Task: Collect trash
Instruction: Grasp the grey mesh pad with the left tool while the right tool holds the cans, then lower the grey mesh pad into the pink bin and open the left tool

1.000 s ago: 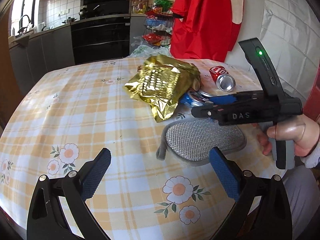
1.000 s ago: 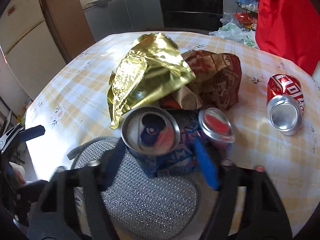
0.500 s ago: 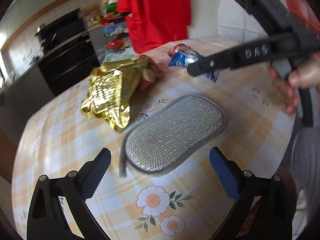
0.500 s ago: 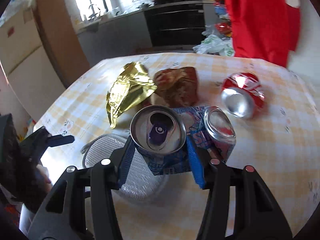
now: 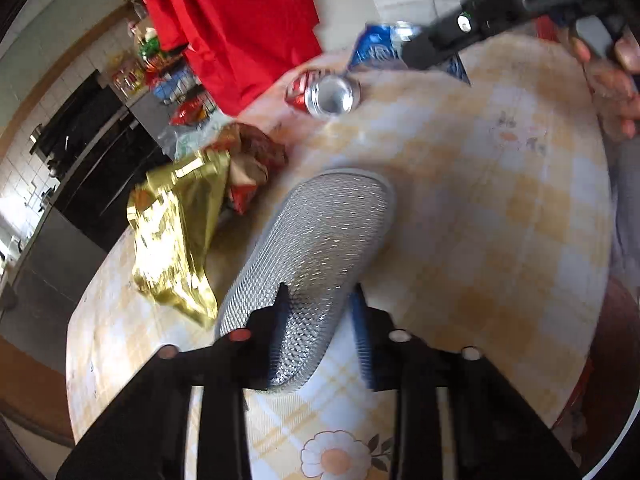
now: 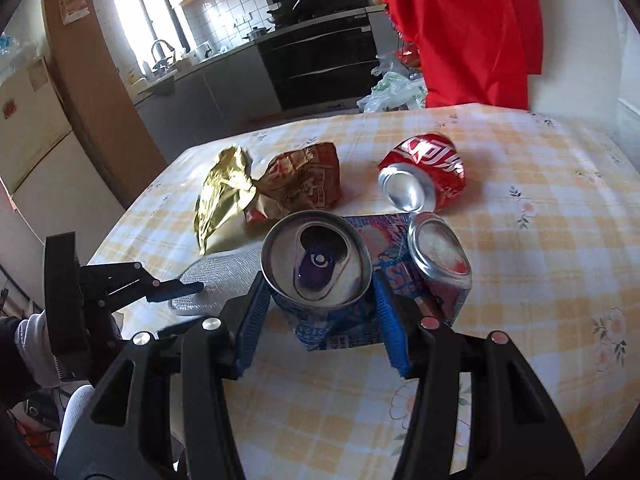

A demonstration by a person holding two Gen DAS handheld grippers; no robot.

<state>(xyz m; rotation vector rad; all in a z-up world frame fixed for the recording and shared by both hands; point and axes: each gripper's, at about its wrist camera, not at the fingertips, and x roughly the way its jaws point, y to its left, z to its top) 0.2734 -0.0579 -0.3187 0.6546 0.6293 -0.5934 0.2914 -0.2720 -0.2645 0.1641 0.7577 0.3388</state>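
1. Your right gripper (image 6: 318,312) is clamped on the crushed blue can (image 6: 320,276), raised above the table (image 6: 540,208); hold it level.
2. Your left gripper (image 5: 320,336) has closed around the silver mesh mitt's (image 5: 320,240) end.
3. Carry outward over the near edge, clear of the red can (image 6: 424,176) and the gold wrapper (image 6: 224,196).
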